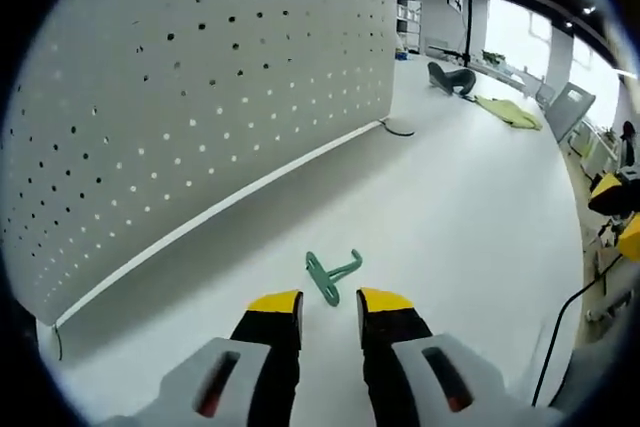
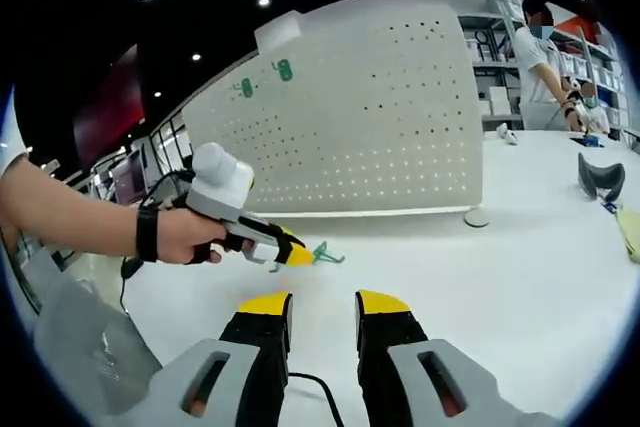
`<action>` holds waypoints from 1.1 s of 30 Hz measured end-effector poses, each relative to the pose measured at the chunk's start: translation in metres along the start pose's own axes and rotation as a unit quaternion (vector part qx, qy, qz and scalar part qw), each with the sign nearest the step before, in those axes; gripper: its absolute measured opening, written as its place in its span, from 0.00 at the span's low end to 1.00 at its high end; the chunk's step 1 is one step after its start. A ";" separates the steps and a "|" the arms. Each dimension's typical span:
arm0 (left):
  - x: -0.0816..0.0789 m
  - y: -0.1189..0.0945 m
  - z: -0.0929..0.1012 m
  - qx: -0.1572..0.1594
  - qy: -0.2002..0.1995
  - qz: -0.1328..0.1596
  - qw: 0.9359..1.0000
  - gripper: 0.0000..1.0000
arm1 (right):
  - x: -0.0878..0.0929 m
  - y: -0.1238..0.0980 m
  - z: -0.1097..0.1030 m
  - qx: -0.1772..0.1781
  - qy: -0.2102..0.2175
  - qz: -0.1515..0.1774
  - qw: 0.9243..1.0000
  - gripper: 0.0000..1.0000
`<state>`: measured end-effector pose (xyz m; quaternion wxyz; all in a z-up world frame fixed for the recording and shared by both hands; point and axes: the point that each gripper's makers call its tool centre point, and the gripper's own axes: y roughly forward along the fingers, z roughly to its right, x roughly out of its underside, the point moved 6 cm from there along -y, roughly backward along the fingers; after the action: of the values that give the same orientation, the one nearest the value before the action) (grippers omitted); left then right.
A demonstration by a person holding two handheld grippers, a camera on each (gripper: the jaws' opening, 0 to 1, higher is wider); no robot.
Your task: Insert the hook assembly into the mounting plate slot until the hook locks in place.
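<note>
A small green hook (image 1: 331,275) lies on the white table (image 1: 470,207) just ahead of my left gripper (image 1: 330,305), whose yellow-tipped jaws stand open with nothing between them. The white pegboard mounting plate (image 1: 190,97) stands upright behind the hook. In the right gripper view a hand holds the left gripper (image 2: 292,255) low over the table, its tips right next to the green hook (image 2: 326,252). My right gripper (image 2: 322,305) is open and holds nothing, nearer than the hook. Two green hooks (image 2: 284,69) hang near the top left of the pegboard (image 2: 380,117).
A yellow-green cloth (image 1: 510,112) and a dark curved object (image 1: 450,77) lie far back on the table. A black cable (image 1: 565,317) runs along the right edge. A person (image 2: 545,57) stands at the back right near shelves. A round white foot (image 2: 478,217) sits by the pegboard's end.
</note>
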<state>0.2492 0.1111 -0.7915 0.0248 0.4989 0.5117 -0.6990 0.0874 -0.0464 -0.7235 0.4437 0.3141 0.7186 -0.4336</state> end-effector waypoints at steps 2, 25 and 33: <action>0.001 0.004 -0.001 -0.004 -0.001 -0.003 1.000 0.22 | 0.001 -0.001 0.003 0.000 -0.001 -0.004 1.000 0.25; 0.004 0.019 0.003 -0.010 -0.004 -0.006 1.000 0.07 | 0.005 -0.008 0.008 0.006 0.005 -0.005 1.000 0.25; 0.002 0.016 0.005 -0.002 -0.002 -0.003 1.000 0.04 | 0.006 -0.010 0.007 0.007 0.004 -0.010 1.000 0.25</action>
<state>0.2538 0.1010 -0.8044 0.0249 0.4963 0.5145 -0.6989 0.0792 -0.0559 -0.7274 0.4342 0.3120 0.7206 -0.4414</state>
